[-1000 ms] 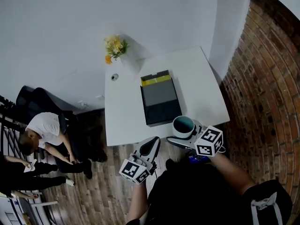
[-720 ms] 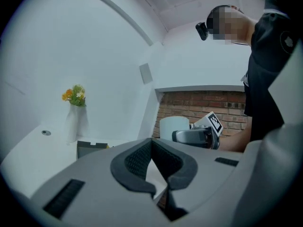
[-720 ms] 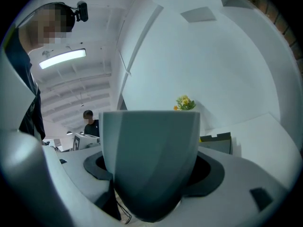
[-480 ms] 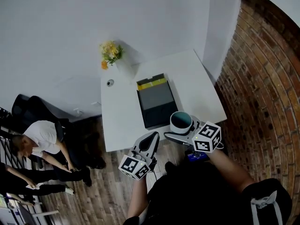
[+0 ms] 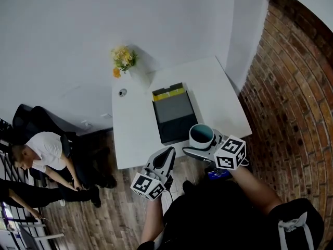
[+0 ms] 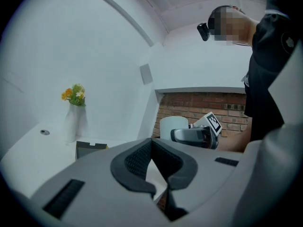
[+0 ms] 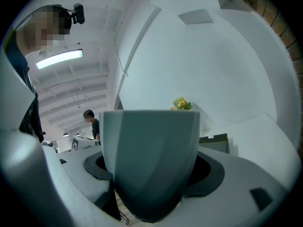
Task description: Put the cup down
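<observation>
A white cup with a teal inside (image 5: 201,136) hangs over the near edge of the white table (image 5: 221,92), just right of a black tray's near corner. My right gripper (image 5: 201,146) is shut on it, one jaw on each side. In the right gripper view the cup (image 7: 149,155) fills the space between the jaws of the right gripper (image 7: 149,176). Whether it touches the table I cannot tell. My left gripper (image 5: 166,159) hangs off the table's near edge, left of the cup, shut and empty. In the left gripper view the left gripper (image 6: 159,186) has its pads meeting at the tips.
A black tray (image 5: 174,113) with a yellow strip at its far end lies mid-table. A white vase of yellow flowers (image 5: 125,59) and a small round object (image 5: 122,92) stand at the far left corner. A brick wall (image 5: 291,98) runs along the right. People (image 5: 44,150) are at the left.
The head view has shifted a little. Both grippers and the cup keep their places by the table's near edge. The people at the left have moved.
</observation>
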Demonstrator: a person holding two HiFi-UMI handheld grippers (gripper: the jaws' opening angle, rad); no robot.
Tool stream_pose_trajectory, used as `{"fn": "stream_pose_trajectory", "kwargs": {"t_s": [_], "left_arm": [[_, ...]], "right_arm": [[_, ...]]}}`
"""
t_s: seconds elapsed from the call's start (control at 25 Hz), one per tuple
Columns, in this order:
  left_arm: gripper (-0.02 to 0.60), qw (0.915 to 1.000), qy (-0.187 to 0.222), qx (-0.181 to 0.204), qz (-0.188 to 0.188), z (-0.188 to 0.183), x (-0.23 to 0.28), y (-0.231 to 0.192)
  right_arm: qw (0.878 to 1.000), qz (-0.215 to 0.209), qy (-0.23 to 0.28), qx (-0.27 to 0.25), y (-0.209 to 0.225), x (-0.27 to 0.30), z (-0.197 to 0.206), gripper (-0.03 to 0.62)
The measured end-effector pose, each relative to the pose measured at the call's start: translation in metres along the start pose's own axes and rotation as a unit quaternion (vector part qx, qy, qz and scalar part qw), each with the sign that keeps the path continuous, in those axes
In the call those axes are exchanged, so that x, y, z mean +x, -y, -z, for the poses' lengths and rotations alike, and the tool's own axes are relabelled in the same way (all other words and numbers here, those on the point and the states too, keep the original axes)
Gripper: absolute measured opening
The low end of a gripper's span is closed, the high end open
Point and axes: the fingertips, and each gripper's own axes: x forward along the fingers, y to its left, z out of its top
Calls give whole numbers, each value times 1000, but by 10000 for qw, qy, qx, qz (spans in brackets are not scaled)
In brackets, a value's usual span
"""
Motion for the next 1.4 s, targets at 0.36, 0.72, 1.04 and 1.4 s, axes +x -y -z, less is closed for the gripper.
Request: {"fn": "stream_pose_trajectory", "kwargs": {"t_s": [0.36, 0.72, 1.04, 1.4], "left_arm": [[8, 9999, -49, -28, -116, 1, -6, -7], [8, 9990, -108, -127, -408, 5, -20, -21], [8, 9970, -163, -205, -724, 10, -34, -39], [8, 9926, -220, -436, -1110, 20, -55, -50]], "right_arm": [[9999, -74, -110, 42, 8, 13, 4, 399], [9993, -133, -355, -8, 30, 50, 11, 399], [9988, -79, -486, 74, 62, 99, 25, 399], [9968, 45, -783, 165, 89, 154, 48, 399]]}}
